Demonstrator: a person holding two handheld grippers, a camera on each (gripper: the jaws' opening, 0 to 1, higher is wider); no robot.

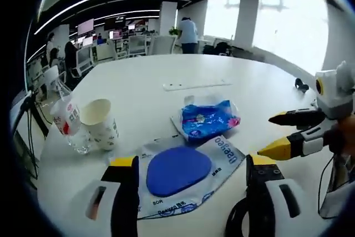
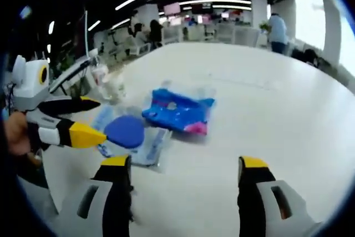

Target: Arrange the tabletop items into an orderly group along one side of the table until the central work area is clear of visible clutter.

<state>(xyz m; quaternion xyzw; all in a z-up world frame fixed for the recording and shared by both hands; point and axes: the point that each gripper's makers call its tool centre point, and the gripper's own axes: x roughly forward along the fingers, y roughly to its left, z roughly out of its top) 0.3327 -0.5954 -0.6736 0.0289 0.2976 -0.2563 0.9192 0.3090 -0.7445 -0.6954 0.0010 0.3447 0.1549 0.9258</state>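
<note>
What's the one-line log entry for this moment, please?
left gripper: open, over blue disc on flat pouch | right gripper: open, empty | blue packet, paper cup, bottle: untouched on table

A: From where is the worktop [image 1: 166, 70] viewed?
B: Low and close, along each tool's jaws, toward the office.
A: What is shared?
B: The blue-disc packet [image 1: 180, 173] [image 2: 126, 132] and blue bag [image 1: 208, 119] [image 2: 178, 110], though the right gripper view seems blurred.
</note>
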